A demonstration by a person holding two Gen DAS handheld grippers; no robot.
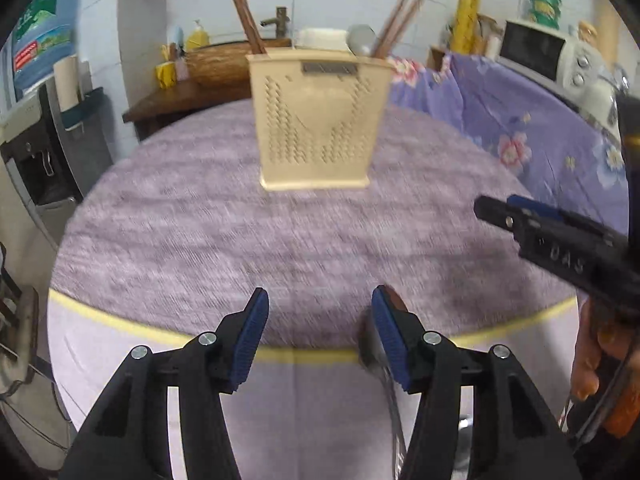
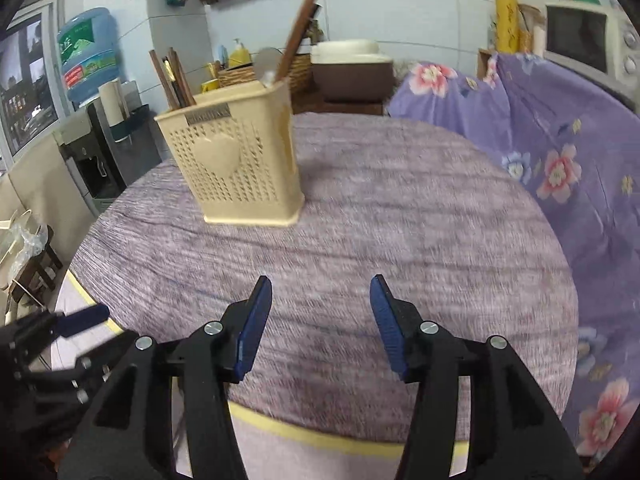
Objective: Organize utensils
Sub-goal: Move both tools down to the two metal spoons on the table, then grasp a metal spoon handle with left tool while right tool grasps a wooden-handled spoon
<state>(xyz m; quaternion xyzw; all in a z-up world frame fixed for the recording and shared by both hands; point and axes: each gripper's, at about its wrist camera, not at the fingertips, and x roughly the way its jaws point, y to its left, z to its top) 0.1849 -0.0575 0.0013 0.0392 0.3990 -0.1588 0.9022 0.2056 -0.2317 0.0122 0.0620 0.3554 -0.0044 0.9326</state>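
Fingers on both my left gripper (image 1: 320,312) and right gripper (image 2: 321,300) are spread wide with nothing in them, hanging back from the beige holder (image 1: 318,120) on the table (image 1: 200,240), since chopsticks (image 1: 248,24) and spoon (image 1: 361,40) already stand upright inside it.

Soft, even indoor light, moderately bright, with no hard shadows; only a faint dark patch under the beige utensil holder (image 1: 317,120) on the tabletop (image 1: 200,240). Cool bluish cast over the far wall. Mild glare on the metal screws of both sets of jaws. Motion blur smearing the tabletop weave and the holder's perforations in both views, heavier in the left wrist view. Strong fisheye bending toward the edges, black vignette in the corners. Near jaws sharp, far shelf and microwave (image 2: 588,40) soft.
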